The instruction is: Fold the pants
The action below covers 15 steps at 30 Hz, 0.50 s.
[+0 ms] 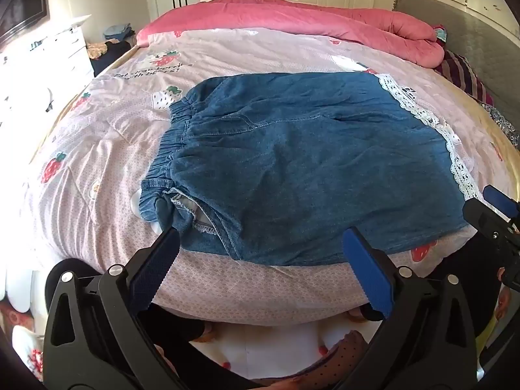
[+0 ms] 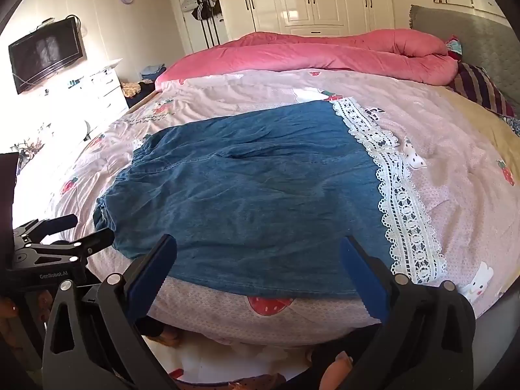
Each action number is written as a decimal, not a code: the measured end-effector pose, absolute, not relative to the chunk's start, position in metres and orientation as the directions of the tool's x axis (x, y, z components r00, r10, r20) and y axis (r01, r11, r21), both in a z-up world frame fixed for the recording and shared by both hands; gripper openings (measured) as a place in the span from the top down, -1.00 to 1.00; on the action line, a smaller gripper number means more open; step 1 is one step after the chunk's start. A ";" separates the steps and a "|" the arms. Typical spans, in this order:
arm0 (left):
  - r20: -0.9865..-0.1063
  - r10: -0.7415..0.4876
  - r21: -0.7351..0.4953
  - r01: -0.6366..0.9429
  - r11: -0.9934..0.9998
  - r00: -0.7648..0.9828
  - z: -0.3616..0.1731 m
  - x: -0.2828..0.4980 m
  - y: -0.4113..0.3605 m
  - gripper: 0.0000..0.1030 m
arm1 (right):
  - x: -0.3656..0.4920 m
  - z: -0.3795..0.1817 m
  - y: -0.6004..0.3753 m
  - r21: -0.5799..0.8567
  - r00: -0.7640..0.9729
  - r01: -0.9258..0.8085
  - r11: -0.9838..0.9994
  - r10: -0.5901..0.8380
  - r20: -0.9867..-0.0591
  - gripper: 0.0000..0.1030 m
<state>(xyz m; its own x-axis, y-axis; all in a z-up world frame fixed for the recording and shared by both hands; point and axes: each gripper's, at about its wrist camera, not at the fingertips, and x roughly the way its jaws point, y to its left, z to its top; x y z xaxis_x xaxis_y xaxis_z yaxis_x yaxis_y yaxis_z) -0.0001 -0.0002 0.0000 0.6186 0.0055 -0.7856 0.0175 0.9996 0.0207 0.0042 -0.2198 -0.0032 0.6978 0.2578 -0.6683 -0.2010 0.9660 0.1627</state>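
Blue denim pants (image 1: 302,159) lie flat on the bed, elastic waistband (image 1: 172,143) at the left, white lace hem (image 1: 455,152) at the right. They also show in the right wrist view (image 2: 247,195), with the lace hem (image 2: 399,201) on the right. My left gripper (image 1: 260,247) is open and empty, hovering over the pants' near edge close to the waistband end. My right gripper (image 2: 256,256) is open and empty over the near edge close to the hem end. Each gripper shows at the edge of the other's view, the right (image 1: 497,214) and the left (image 2: 61,237).
The bed (image 1: 97,169) has a pink strawberry-print sheet. A pink quilt (image 1: 292,16) is bunched at the far side. A striped pillow (image 1: 464,74) and grey headboard (image 1: 455,19) are at the right. White drawers (image 2: 104,87) and a wall TV (image 2: 45,55) are at the left.
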 end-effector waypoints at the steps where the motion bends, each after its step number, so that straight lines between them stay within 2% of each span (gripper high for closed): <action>1: -0.786 0.007 0.021 0.015 1.000 0.618 0.000 0.000 0.000 -0.83 | 0.004 -0.003 -0.220 0.164 0.699 -0.200 0.966 0.257 -0.667 -0.92; 15: -0.778 0.002 0.013 0.013 1.000 0.628 0.005 -0.001 0.003 -0.83 | 0.002 -0.004 -0.215 0.156 0.696 -0.204 0.967 0.255 -0.671 -0.92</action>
